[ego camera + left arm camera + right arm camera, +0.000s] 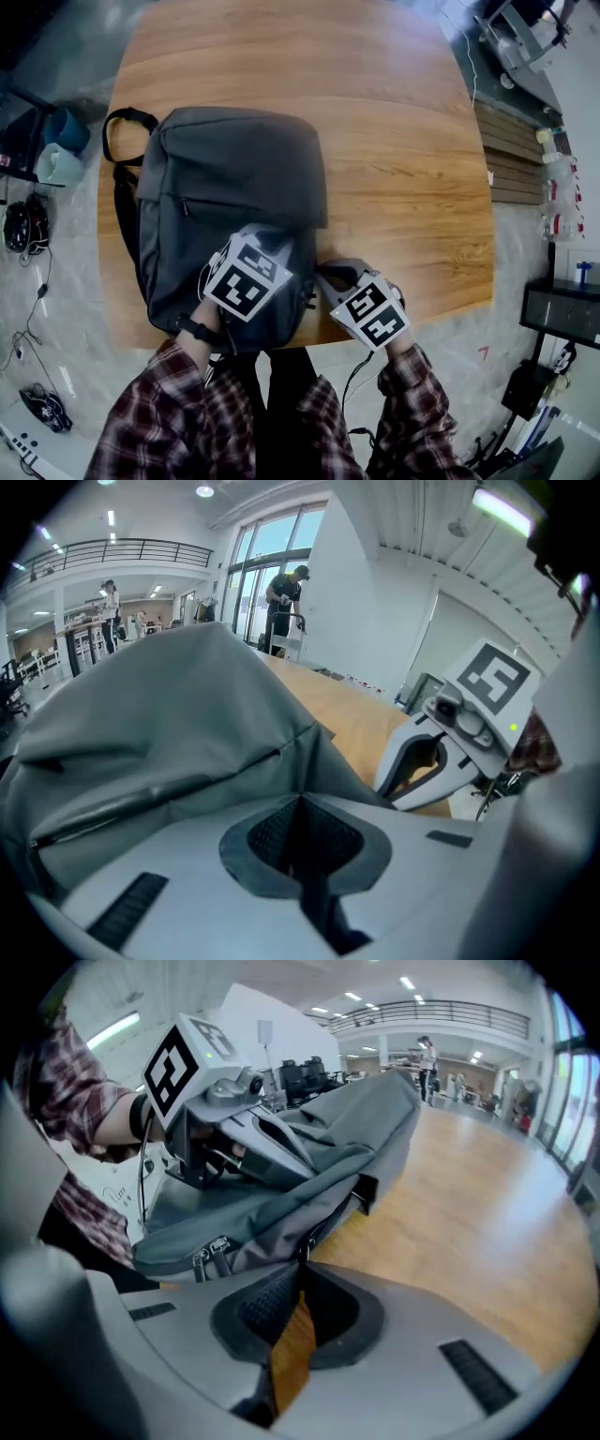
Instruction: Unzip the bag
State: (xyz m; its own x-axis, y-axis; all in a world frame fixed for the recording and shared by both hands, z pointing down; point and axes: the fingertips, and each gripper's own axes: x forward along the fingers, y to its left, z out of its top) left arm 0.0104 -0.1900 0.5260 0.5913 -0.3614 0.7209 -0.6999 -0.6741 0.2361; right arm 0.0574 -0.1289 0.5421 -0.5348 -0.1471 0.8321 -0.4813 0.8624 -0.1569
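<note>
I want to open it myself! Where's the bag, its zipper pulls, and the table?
bag (225, 178): head view, middle of its grey front.
zipper pulls (212, 1254): right gripper view, on the metal tabs.
table (403, 141): head view, bare wood beside the bag.

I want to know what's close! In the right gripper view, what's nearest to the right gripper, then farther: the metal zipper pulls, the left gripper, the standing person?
1. Metal zipper pulls: low left, on the near edge of the bag.
2. Left gripper: higher left, on top of the bag.
3. Standing person: far back, across the hall.
</note>
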